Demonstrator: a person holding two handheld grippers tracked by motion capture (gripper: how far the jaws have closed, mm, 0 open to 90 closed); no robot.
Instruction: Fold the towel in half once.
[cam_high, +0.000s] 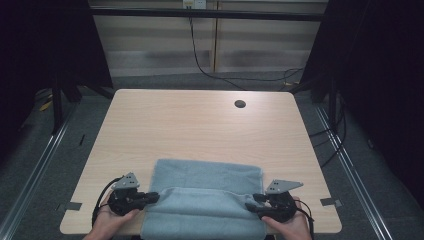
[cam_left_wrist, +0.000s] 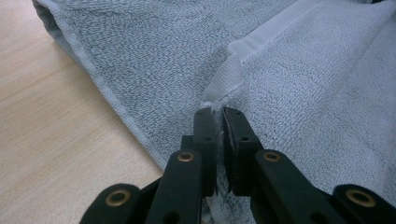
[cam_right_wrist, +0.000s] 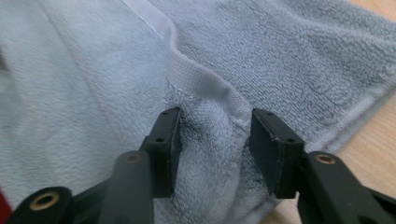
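While I hold both grippers low at the near edge of the table (cam_high: 200, 120), a grey towel (cam_high: 205, 200) lies folded between them, its near part hanging just over the table's front edge. My left hand (cam_high: 107, 220) carries the left gripper (cam_high: 152, 197), whose jaws are pinched tight on the towel's left corner; in the left gripper view the two black jaws stand almost together with a thin fold of the hemmed edge (cam_left_wrist: 219, 100) caught between them, and a bit of cloth shows below the pads as well. My right hand (cam_high: 287, 225) carries the right gripper (cam_high: 251, 201) at the towel's right side. In the right gripper view its jaws stand apart, with a soft hump of towel (cam_right_wrist: 212, 126) rising between them; the pads sit beside the cloth without pressing it, so that gripper is loose, not clamped.

Just beyond the jaws, a folded flap of towel runs across from one gripper to the other, its woven band (cam_right_wrist: 196, 79) forming a pale ridge. Beyond that flap the lower layer of towel lies flat on the light wood. Farther off the tabletop is bare wood up to a round cable hole (cam_high: 240, 104) near the far edge. Past the table, a black cable (cam_high: 200, 60) hangs down a pale wall panel to the floor.
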